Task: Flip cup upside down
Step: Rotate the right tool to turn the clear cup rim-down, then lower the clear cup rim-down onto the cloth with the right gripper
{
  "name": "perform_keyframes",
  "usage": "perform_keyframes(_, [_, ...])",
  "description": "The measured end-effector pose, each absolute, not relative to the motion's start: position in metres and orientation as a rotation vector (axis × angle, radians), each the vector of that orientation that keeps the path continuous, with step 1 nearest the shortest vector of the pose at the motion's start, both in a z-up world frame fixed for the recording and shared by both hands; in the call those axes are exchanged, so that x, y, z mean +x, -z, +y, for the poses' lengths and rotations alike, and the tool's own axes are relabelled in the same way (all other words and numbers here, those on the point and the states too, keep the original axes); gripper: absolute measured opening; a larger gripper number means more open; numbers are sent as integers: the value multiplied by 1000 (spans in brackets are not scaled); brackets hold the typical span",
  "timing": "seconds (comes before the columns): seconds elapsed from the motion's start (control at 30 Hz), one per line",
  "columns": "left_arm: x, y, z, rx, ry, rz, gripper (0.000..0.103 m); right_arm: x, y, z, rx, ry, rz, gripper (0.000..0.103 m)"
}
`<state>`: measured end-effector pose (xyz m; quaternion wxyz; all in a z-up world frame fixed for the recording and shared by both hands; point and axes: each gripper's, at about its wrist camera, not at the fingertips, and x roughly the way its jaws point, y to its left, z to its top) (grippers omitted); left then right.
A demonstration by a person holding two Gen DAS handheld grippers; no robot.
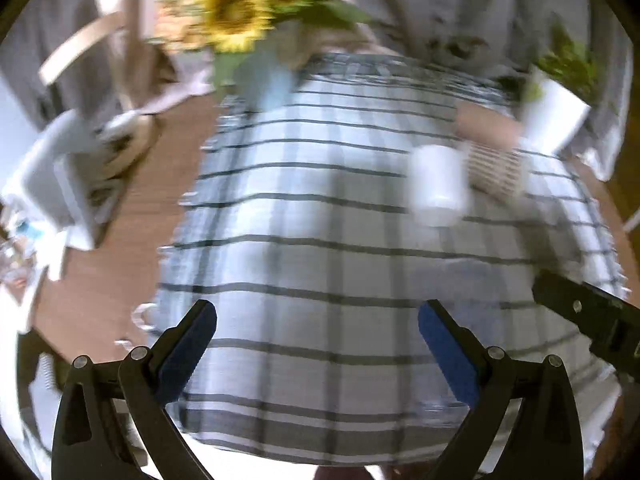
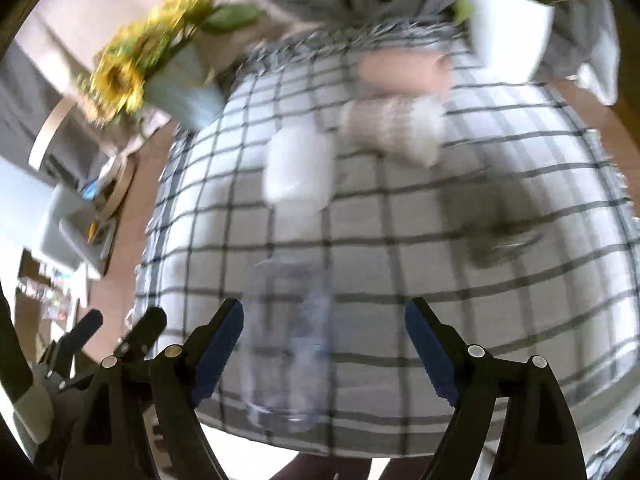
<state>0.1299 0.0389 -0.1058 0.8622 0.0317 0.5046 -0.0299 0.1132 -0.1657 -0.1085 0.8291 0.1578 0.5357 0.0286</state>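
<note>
A clear glass cup (image 2: 286, 344) stands on the checked tablecloth (image 2: 400, 240) near the table's front edge, blurred, just ahead of my right gripper (image 2: 324, 320) and toward its left finger. The right gripper is open and empty. My left gripper (image 1: 318, 316) is open and empty above the cloth (image 1: 320, 240); the glass does not show clearly in its view. A white cup (image 1: 438, 184) (image 2: 298, 168) and a striped cup (image 1: 496, 168) (image 2: 394, 128) stand farther back. Both views are motion-blurred.
A sunflower vase (image 1: 256, 52) (image 2: 176, 72) stands at the back left, a white plant pot (image 1: 556, 112) (image 2: 508, 32) at the back right, a pink object (image 2: 404, 70) between them. The other gripper (image 1: 592, 320) (image 2: 100, 344) shows at each view's edge. Furniture stands to the left.
</note>
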Motion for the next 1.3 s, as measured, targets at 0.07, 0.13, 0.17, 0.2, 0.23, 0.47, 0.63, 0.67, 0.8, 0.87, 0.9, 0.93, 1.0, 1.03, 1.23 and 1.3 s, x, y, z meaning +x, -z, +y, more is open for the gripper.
perform_keyframes(0.07, [133, 106, 24, 61, 98, 1078, 103, 109, 104, -179, 353, -25, 1121, 83])
perform_keyframes(0.13, [135, 106, 7, 91, 117, 1079, 103, 105, 101, -196, 366, 10, 1116, 83])
perform_keyframes(0.17, [137, 108, -2, 108, 129, 1087, 103, 103, 101, -204, 374, 25, 1112, 83])
perform_keyframes(0.2, [140, 110, -9, 120, 139, 1100, 103, 104, 102, -209, 379, 40, 1111, 83])
perform_keyframes(0.23, [142, 112, -15, 129, 153, 1115, 103, 103, 103, -214, 385, 50, 1113, 83])
perform_keyframes(0.47, [160, 141, -46, 166, 183, 1219, 101, 99, 112, -247, 429, 85, 1122, 83])
perform_keyframes(0.63, [171, 158, -56, 157, 176, 1279, 92, 102, 120, -255, 441, 86, 1135, 83])
perform_keyframes(0.67, [173, 160, -58, 160, 173, 1289, 90, 102, 121, -257, 447, 86, 1137, 83])
perform_keyframes(0.8, [176, 168, -62, 150, 166, 1318, 72, 104, 125, -262, 446, 80, 1143, 83])
perform_keyframes(0.87, [178, 168, -60, 128, 160, 1323, 71, 104, 125, -262, 446, 81, 1145, 83])
perform_keyframes(0.9, [179, 168, -59, 113, 155, 1325, 71, 105, 125, -263, 446, 77, 1146, 83])
perform_keyframes(0.93, [179, 167, -58, 98, 154, 1325, 71, 106, 125, -263, 446, 72, 1146, 83])
perform_keyframes(1.0, [180, 162, -56, 70, 149, 1317, 71, 107, 124, -263, 445, 69, 1144, 83])
perform_keyframes(1.03, [181, 159, -54, 60, 145, 1307, 71, 108, 124, -263, 446, 65, 1144, 83])
perform_keyframes(1.23, [185, 136, -51, 41, 124, 1208, 71, 112, 116, -261, 446, 39, 1126, 83])
perform_keyframes(1.3, [183, 131, -50, 28, 122, 1183, 71, 113, 114, -261, 447, 33, 1120, 83])
